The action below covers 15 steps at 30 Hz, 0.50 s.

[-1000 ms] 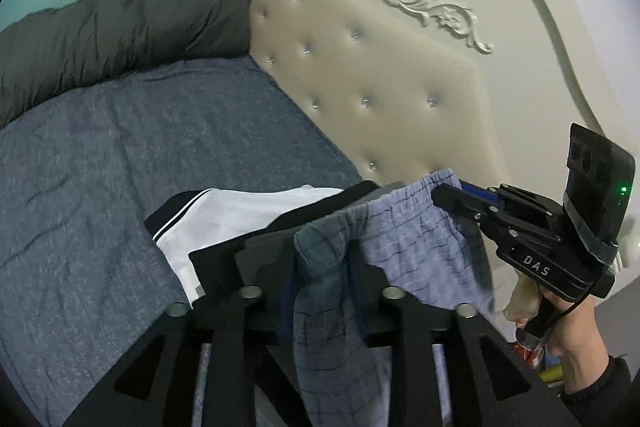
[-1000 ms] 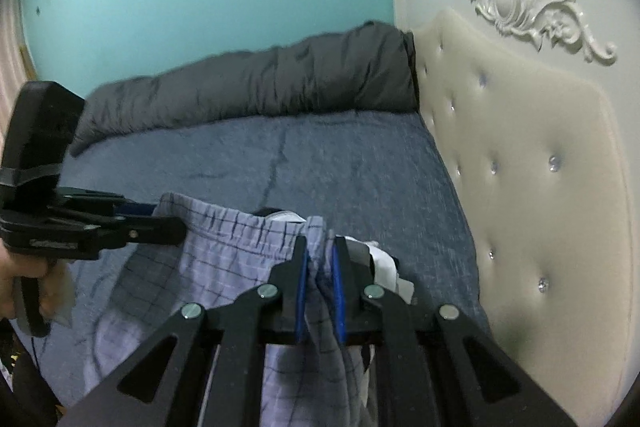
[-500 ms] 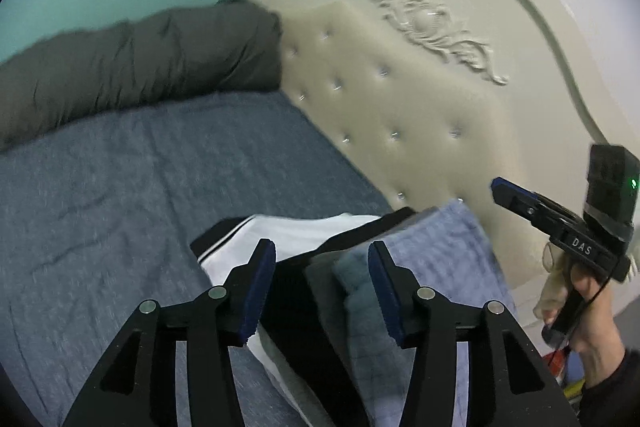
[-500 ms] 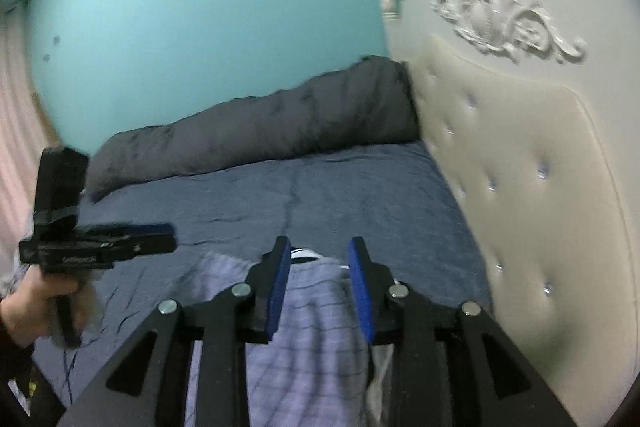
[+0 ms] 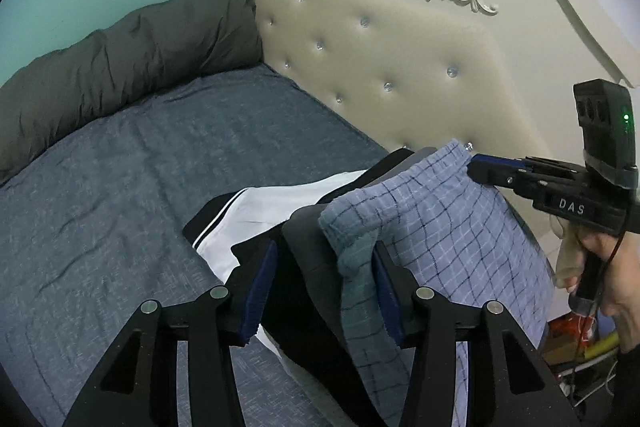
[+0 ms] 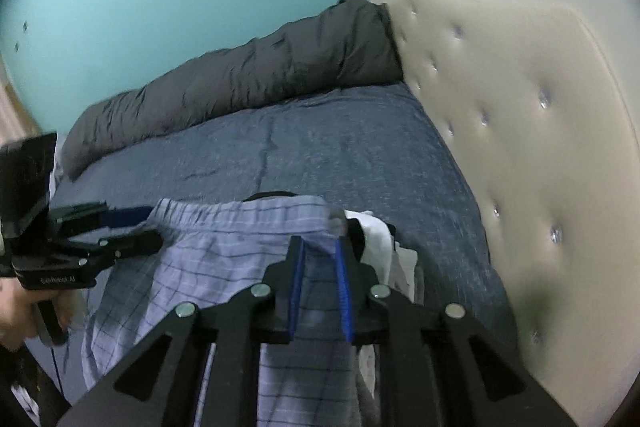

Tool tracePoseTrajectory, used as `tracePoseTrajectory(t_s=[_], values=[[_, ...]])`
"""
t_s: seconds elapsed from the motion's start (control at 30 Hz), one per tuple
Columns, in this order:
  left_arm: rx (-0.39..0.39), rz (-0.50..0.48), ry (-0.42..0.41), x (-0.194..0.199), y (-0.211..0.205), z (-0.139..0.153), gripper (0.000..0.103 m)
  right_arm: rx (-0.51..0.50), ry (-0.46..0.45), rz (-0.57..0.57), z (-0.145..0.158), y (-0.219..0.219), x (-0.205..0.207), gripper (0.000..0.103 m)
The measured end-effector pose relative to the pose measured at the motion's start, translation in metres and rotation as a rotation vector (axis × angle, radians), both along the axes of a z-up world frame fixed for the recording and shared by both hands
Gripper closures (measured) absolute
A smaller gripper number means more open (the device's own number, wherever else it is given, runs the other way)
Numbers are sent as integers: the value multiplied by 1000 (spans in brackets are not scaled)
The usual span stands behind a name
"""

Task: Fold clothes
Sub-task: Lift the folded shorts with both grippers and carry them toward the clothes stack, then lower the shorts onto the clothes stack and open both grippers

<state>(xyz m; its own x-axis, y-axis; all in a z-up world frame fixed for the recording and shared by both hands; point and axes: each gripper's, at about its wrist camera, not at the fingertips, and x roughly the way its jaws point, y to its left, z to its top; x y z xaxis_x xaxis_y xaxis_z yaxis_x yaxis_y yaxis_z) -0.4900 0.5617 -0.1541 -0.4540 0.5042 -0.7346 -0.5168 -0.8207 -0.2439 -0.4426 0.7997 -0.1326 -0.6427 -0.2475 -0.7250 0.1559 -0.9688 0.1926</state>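
Both your tools have come back to the blue checked shorts (image 5: 436,227) since half a second ago, when they hung spread above the pile. Your left tool (image 5: 320,291) has its jaws wide apart, straddling a bunched corner of the shorts' waistband and the black garment (image 5: 304,267) beneath it, gripping neither. To its left, the white shirt (image 5: 256,215) with a black striped edge lies on the grey-blue bed (image 5: 120,167), under the black garment. The shorts lie on top of that pile, near the padded headboard (image 5: 400,67). Your right tool (image 6: 320,259) reaches the waistband's other corner; its blue pads (image 6: 297,291) have narrowed around a fold of cloth, though a gap shows and I cannot tell whether they pinch it.
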Motion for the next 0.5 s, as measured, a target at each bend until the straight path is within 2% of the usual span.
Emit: tracePoseTrajectory(t_s=[0.13,0.27,0.4,0.5], values=[[-4,14,53,11,-9,12,51,-26,81,-10,13,6,20,88],[44,-24,65,40,-19,24,51,-68,128,16,25,4,48,88],[26,-105,85,76,-16,21,51,-59,145,53,28,-9,81,88],[-17,-121,93,96,-15,13,51,-41,137,62,25,-15,98,88]])
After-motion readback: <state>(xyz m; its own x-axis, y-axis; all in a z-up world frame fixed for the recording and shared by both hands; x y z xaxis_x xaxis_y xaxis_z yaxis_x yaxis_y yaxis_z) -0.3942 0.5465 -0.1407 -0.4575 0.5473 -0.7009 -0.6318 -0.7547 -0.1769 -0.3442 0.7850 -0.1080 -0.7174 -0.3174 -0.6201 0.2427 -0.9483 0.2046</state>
